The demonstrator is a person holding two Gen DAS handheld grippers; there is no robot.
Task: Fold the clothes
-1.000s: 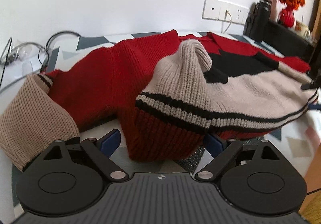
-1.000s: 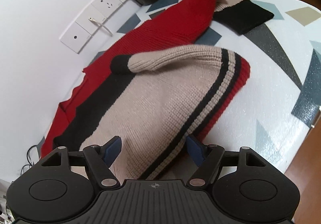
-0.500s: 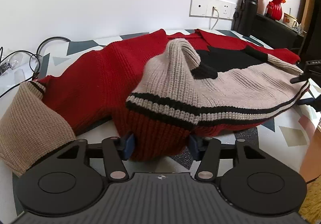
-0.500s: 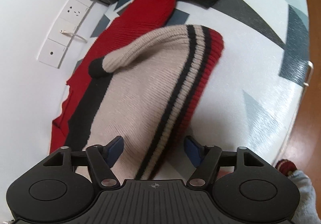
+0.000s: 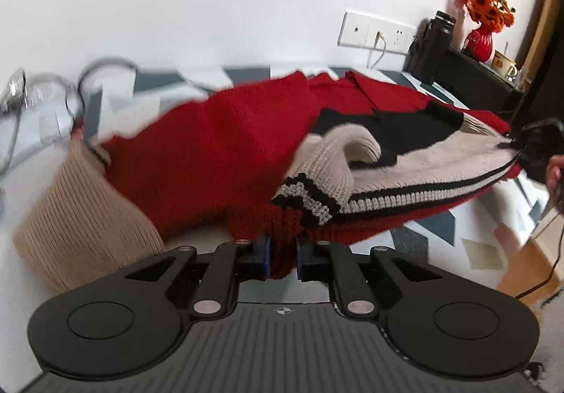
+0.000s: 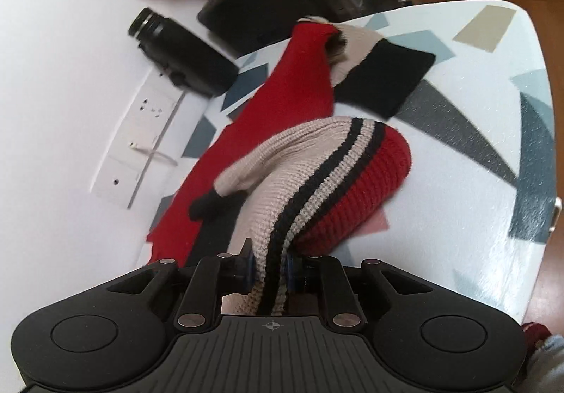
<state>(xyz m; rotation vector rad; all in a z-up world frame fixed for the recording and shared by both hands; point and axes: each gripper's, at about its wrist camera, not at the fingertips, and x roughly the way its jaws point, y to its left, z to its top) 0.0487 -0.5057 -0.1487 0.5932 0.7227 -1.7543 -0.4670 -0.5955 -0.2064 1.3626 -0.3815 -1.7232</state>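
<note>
Two grippers pinching one knit sweater (image 5: 225, 153), red, beige, black-striped, left fingers (image 5: 262, 253) on red hem, right fingers (image 6: 246, 269) closing on striped edge

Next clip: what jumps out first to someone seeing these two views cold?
The red, beige and black sweater sprawled across the patterned table, its hem pinched at both ends. The left gripper is shut on the red hem; the right gripper is closing on the striped edge between its pads. Orange flowers glow by the wall behind.

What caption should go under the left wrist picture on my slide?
Left gripper pinches the red hem of the striped sweater lying on the patterned table.
</note>
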